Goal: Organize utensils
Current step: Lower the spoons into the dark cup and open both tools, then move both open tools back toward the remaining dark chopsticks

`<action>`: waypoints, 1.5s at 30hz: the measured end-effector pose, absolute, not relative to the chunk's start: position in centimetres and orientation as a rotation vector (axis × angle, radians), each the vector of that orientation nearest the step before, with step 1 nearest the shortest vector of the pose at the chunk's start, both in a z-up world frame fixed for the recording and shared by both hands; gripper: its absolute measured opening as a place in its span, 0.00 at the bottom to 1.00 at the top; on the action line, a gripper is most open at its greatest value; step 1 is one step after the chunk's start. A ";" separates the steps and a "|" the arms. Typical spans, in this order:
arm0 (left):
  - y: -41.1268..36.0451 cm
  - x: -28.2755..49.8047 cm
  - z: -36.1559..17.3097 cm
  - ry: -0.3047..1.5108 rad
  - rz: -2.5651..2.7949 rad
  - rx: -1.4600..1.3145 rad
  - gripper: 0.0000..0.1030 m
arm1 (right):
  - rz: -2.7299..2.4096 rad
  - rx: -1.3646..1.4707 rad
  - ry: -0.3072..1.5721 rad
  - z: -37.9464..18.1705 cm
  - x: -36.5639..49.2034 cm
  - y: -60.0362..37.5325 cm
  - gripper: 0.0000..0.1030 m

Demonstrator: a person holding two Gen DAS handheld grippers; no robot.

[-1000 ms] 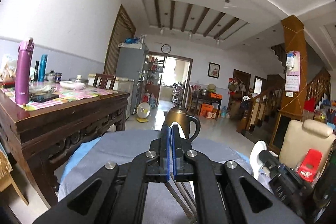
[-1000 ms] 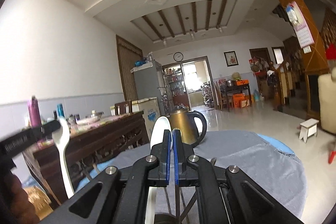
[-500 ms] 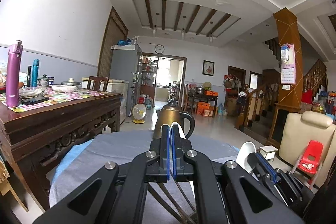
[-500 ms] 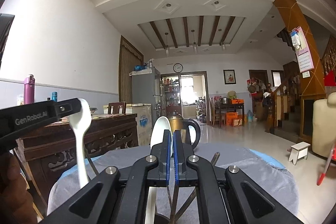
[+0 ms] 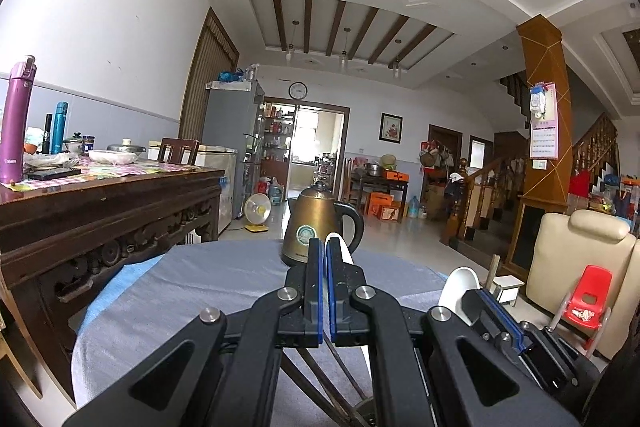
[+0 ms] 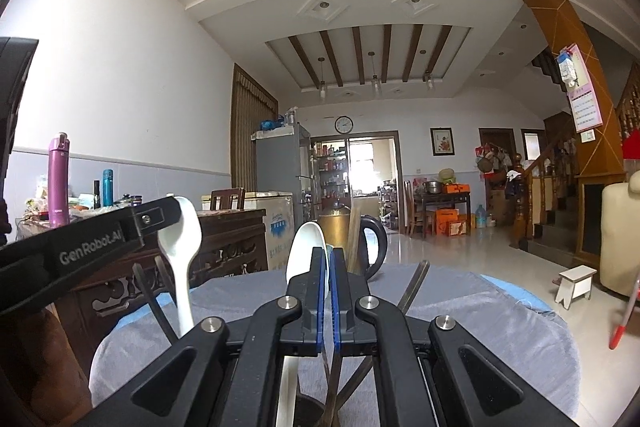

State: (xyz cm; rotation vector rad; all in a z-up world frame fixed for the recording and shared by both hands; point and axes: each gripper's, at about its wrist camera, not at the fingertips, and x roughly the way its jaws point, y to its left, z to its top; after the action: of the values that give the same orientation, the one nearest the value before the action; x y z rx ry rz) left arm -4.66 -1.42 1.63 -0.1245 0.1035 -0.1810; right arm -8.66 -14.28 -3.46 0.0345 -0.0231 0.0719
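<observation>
White spoon held upright in left gripper, pads clamped on its bowl, over the grey-clothed table. Second white spoon pinched in right gripper, fingers nearly touching, handle running down below it. Dark chopsticks stick up beside it. Brass kettle stands at the table's far edge.

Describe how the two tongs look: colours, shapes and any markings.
Both tongs are matte black. The left tongs have two flat parallel fingers lined with blue pads, joined to angular linkage arms with triangular cut-outs and round silver pivot bolts. The right tongs are built the same. Seen from the side in the right wrist view, the left tongs carry white "GenRobot.AI" lettering. No cables or sleeves show.
</observation>
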 end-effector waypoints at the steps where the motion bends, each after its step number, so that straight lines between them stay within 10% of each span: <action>1: -1.6 -4.7 1.5 0.102 -0.178 -0.119 0.02 | 0.075 0.036 -0.019 -3.6 -8.7 -14.4 0.03; 28: -1.4 -5.1 0.5 0.169 -0.216 -0.081 0.06 | 0.093 -0.031 0.023 -4.7 -10.3 -14.5 0.05; 33: -0.3 -6.0 2.0 0.123 -0.174 -0.101 0.07 | 0.101 -0.020 0.029 -4.4 -10.5 -14.7 0.23; 36: 0.4 -6.2 2.6 0.105 -0.143 -0.106 0.20 | 0.101 -0.011 0.009 -4.1 -11.0 -14.7 0.47; 45: 3.4 -5.8 3.8 0.101 -0.053 -0.155 0.56 | 0.010 0.022 -0.080 -2.1 -12.5 -16.6 0.53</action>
State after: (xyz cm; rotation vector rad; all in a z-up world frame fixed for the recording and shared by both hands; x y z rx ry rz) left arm -5.85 3.43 3.82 -0.1546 0.1010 -0.0529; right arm -12.51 -16.56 -2.11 0.0219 -0.0797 0.0101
